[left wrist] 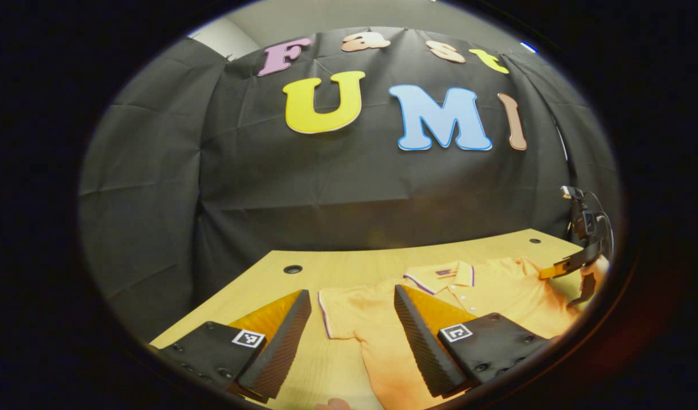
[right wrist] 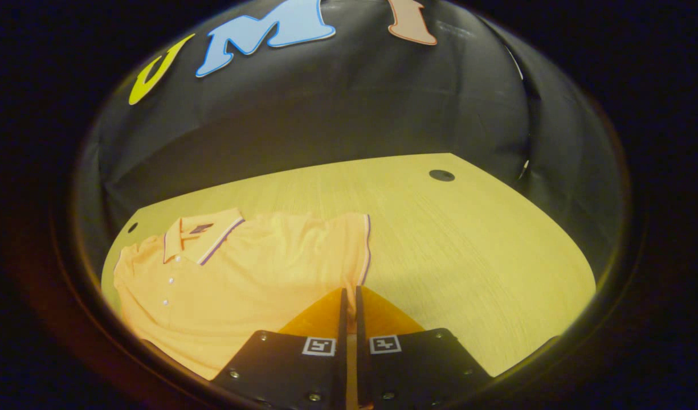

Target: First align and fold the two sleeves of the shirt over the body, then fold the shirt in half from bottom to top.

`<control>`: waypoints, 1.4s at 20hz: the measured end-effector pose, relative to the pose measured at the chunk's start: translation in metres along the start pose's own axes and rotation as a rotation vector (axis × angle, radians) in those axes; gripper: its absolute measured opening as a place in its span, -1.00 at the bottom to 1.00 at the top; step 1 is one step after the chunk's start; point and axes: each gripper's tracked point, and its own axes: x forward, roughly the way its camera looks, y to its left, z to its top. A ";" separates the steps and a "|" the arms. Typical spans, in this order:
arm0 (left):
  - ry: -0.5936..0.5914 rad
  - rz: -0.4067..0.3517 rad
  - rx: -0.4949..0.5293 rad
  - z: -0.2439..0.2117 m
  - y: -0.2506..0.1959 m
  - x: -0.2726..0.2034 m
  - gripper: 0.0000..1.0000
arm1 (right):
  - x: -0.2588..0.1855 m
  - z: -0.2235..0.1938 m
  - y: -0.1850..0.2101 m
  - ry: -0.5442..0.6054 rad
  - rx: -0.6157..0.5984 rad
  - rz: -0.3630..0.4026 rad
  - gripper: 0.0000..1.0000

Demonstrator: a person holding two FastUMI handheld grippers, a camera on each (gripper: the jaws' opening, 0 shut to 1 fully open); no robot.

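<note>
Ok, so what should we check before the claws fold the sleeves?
1. Shirt lies flat on the table, collar up: ok.
2. Left claw is open wide, in line with the left sleeve: ok.
3. Right claw is at the right sleeve hem, jaws almost together: ok.
4. Right claw really pinches cloth: cannot tell.
5. Sleeves folded over the body: not ok, both are spread out.
</note>
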 end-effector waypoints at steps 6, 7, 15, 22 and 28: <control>0.002 0.019 0.000 -0.002 0.011 -0.003 1.00 | -0.026 0.040 0.055 -0.142 -0.156 0.069 -0.86; 0.003 0.021 -0.001 -0.001 0.012 -0.004 1.00 | -0.030 0.044 0.069 -0.151 -0.179 0.093 -0.86; 0.001 0.058 -0.002 0.000 0.035 -0.013 1.00 | -0.038 0.024 0.142 -0.097 -0.333 0.205 -0.86; 0.008 0.059 -0.012 -0.004 0.037 -0.012 0.83 | -0.029 0.014 0.107 -0.036 -0.287 0.136 -0.38; 0.013 0.050 -0.016 -0.007 0.034 -0.009 0.83 | -0.026 0.029 0.029 -0.060 -0.118 -0.027 -0.04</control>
